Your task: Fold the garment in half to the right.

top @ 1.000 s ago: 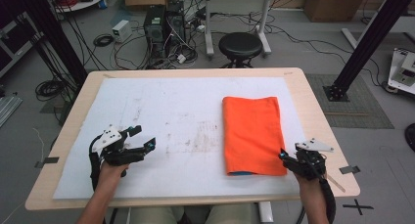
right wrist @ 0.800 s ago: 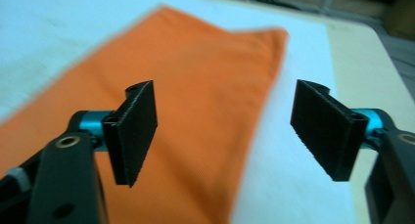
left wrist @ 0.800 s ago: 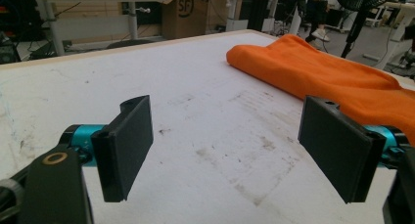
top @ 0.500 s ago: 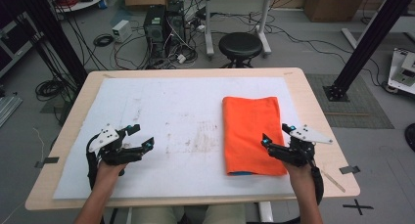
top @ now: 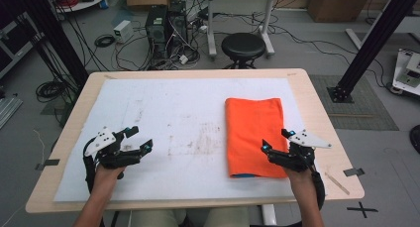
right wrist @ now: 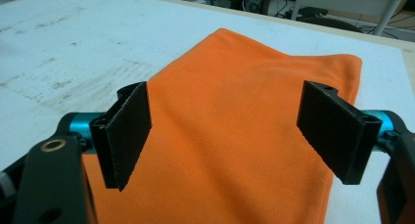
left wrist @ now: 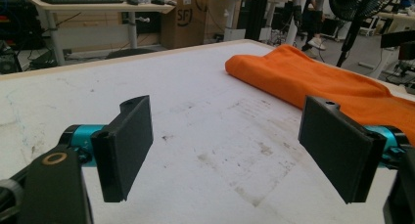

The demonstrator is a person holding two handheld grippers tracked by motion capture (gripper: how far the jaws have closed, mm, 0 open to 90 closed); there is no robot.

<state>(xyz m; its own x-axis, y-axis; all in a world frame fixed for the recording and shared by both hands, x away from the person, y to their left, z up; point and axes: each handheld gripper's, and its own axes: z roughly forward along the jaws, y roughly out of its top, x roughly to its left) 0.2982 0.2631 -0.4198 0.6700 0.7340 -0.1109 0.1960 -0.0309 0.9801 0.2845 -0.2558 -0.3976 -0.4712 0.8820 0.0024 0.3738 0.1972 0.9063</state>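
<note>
Right claw (top: 275,140) shifted over towel (top: 254,133), opened wide

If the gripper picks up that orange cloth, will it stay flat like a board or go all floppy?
Probably floppy: the orange cloth lies folded in soft layers with rounded edges, so it would likely droop and unfold if lifted by one edge. It looks light, being thin fabric. Pushed, it would probably bunch up rather than slide neatly across the white mat.

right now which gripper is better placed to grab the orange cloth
Right. The right gripper hovers open over the near end of the folded orange cloth, which lies between its jaws in the right gripper view. The left gripper is open too, but sits across the white mat.
</note>
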